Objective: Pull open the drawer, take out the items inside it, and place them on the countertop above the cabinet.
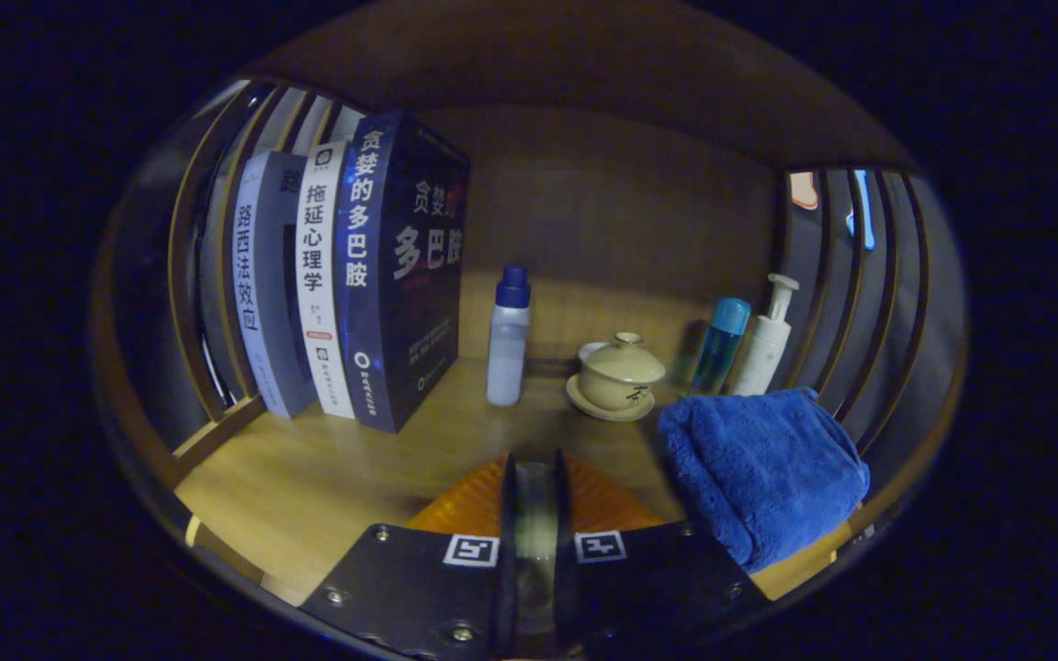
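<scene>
The hand-held gripper (536, 477) has its two fingers drawn nearly together, with a pale, translucent object visible in the narrow gap between them. What that object is cannot be determined, nor whether both fingers press on it. The fingers sit over the light wooden worktop (327, 477), which is the surface of an open-fronted compartment with slatted sides. No drawer is identifiable.

A folded blue plush towel (763, 473) lies on the worktop just to the right of the fingers. Beyond the fingers stands a cream ceramic lidded cup on a saucer (619, 376). Slightly left of it stands a translucent white plastic bottle with a blue cap (508, 338). Farther right, near the slats, a slim teal bottle (720, 344) stands just beside a white pump dispenser (768, 335). To the left, three upright books (345, 275) lean together against the side slats.

Judged from this layout, the current step is a placement on the worktop. The bare wood directly ahead of the fingers, between the books and the towel, is the suitable landing area.

Procedure:
1. Keep the fingers level.
2. Lower until the held object rests on the wood.
3. Release short of the lidded cup.
4. Avoid the towel edge, which could tilt a narrow object.
</scene>
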`<state>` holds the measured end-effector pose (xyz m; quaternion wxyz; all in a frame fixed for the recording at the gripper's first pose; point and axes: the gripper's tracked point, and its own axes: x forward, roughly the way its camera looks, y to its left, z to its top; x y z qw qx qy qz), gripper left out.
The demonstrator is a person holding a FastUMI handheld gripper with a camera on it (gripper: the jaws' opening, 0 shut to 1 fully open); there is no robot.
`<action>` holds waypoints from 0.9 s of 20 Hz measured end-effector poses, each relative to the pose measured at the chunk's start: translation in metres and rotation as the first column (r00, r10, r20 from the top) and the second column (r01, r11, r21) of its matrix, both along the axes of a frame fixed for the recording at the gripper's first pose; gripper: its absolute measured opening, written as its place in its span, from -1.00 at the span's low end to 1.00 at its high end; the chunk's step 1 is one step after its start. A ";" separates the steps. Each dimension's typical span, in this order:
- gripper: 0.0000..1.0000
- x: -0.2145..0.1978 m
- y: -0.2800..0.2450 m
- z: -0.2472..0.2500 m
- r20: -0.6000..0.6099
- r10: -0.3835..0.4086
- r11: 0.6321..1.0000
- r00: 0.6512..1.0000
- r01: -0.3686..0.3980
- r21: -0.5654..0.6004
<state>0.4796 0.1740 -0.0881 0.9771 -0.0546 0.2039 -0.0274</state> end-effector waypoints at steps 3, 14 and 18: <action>-0.67 0.002 -0.002 0.000 0.008 -0.011 1.000 1.000 0.011 -0.006; -0.45 -0.001 0.003 -0.006 0.014 -0.008 0.999 1.000 0.007 0.033; -0.25 -0.003 0.007 0.006 0.053 0.009 0.997 0.999 -0.013 0.079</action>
